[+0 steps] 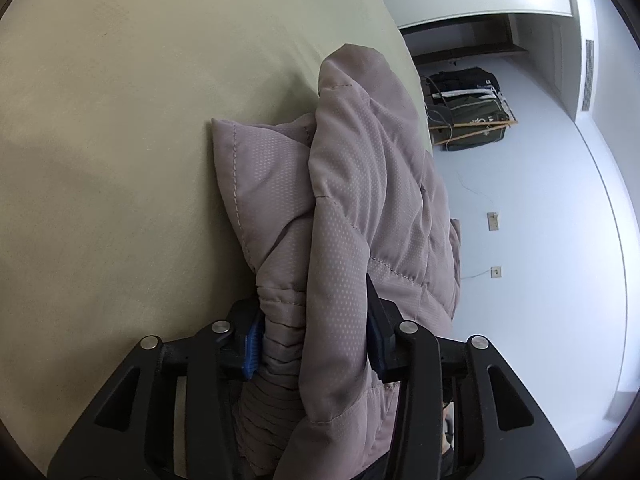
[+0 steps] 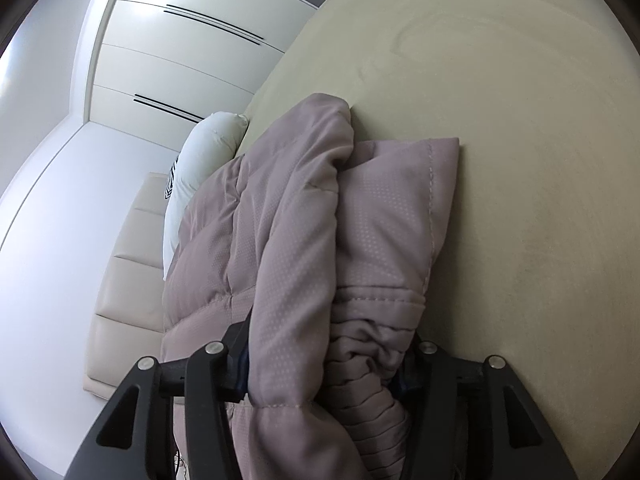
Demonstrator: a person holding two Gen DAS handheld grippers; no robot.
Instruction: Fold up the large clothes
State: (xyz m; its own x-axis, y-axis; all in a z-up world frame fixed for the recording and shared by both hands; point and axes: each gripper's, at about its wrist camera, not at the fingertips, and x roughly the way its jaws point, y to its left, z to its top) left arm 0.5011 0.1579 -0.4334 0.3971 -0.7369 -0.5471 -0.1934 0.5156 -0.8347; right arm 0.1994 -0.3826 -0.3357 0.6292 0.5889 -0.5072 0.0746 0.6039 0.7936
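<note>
Right now left gripper (image 1: 312, 344) pinches bunched puffer jacket (image 1: 360, 184) on the bed (image 1: 120, 120); right gripper (image 2: 324, 364) has the other end between half-open jaws, contact unclear. Slippery padding may slide loose and unfold.

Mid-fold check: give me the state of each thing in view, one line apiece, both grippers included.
Padded jacket: bunched in thick folds on the bed, gathered cuff ends between both grippers.
Left gripper: jaws around the jacket's folds, pads against the fabric.
Right gripper: jaws around the same bundle, fabric filling the gap.
Bed sheet: smooth, mostly bare.
Pillow: at the bed's edge, partly behind the jacket.
Wardrobe doors: closed.
</note>
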